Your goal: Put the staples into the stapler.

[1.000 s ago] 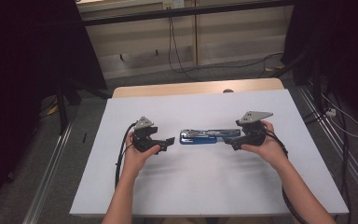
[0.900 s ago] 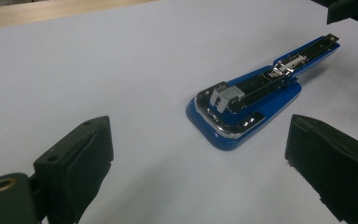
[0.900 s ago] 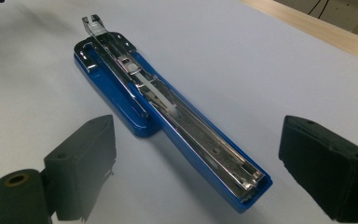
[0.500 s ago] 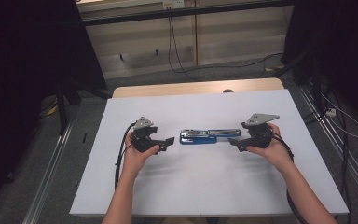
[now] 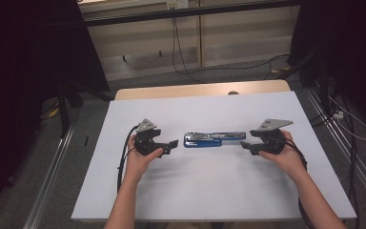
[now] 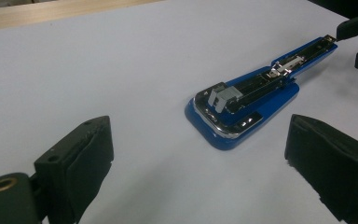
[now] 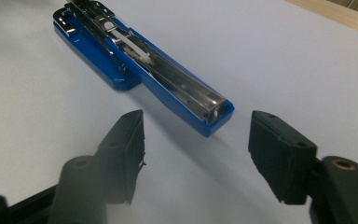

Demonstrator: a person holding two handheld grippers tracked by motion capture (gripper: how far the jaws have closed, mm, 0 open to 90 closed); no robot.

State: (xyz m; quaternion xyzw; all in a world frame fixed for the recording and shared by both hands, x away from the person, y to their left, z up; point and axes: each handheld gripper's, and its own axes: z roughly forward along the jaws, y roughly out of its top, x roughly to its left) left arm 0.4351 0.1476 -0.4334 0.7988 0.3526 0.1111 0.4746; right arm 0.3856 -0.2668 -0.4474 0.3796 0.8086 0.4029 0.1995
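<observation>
The stapler (image 5: pixel 213 140), blue with its metal channel showing on top, lies flat across the middle of the white table (image 5: pixel 209 191), its wide end toward 9 o'clock and its narrow end toward 3 o'clock. The left gripper (image 5: pixel 170 144) sits just off the wide end with its fingers (image 6: pixel 81 161) spread apart and holding nothing. The right gripper (image 5: pixel 246 146) sits just off the narrow end, its fingers (image 7: pixel 279 151) likewise apart and clear of the stapler.
</observation>
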